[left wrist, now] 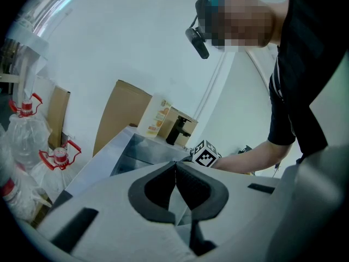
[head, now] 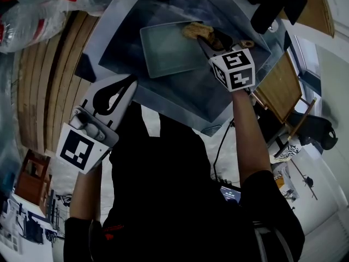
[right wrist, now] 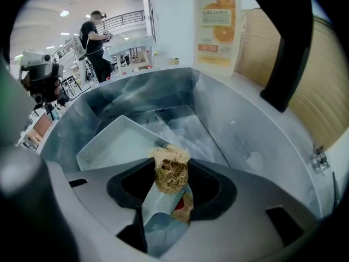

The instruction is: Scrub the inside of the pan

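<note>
A pale rectangular pan [head: 170, 47] lies tilted in a steel sink [head: 131, 42]; in the right gripper view the pan [right wrist: 117, 141] sits just ahead of the jaws. My right gripper [head: 208, 37] is shut on a tan fibrous scrubber [head: 195, 30], held over the pan's right end. That scrubber [right wrist: 170, 169] fills the gap between the jaws of the right gripper [right wrist: 171, 174]. My left gripper [head: 124, 87] hangs shut and empty at the sink's near rim, away from the pan. In its own view the left gripper [left wrist: 175, 174] has its pads pressed together.
A black tap [head: 272, 4] stands at the sink's far right. A soap bottle [right wrist: 217, 23] stands on the rim behind the basin. Clear water jugs [left wrist: 24, 141] with red handles stand left of the sink. Wooden slats [head: 54, 75] run alongside, and brown boards [left wrist: 117, 113] lean on the wall.
</note>
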A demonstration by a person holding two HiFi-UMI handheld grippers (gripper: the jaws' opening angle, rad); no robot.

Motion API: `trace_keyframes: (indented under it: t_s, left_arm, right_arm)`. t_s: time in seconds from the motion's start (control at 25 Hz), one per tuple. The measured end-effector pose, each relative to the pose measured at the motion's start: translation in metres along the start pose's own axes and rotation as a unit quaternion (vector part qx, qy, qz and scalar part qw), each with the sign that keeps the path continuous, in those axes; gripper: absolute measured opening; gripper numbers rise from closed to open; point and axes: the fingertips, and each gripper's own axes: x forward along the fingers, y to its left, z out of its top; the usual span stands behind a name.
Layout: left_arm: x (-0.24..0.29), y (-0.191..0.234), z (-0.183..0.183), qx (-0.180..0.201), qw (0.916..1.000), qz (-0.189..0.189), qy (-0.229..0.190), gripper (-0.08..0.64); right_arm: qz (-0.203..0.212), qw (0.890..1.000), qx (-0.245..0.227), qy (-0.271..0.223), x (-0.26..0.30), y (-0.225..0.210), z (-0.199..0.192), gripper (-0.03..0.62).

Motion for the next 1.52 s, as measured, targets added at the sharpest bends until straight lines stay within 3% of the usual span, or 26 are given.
trace_keyframes:
  t_s: [0.32,0.72,1.12,1.52]
  left_arm:
    - [-0.020,0.001,0.004,0.004,0.9999,0.002,-0.010,0.020]
    - [-0.056,0.006,0.010,0.007,0.9995,0.008,-0.029,0.020]
    - [-0.084,0.015,-0.004,-0.005,0.9992,0.021,-0.034,0.020]
    - [-0.089,0.017,-0.015,-0.012,0.9992,0.024,-0.028,0.020]
  right_arm:
    - [-0.006,1.000,-0.001,-0.017,-0.009,0.016,0.016,0.193]
    - [0.014,0.999,-0.038,-0.027,-0.014,0.068,0.048,0.192]
    - [0.038,0.998,-0.057,-0.004,0.001,0.112,0.041,0.192]
    - [0.026,0.997,-0.075,0.011,0.012,0.117,0.033,0.192]
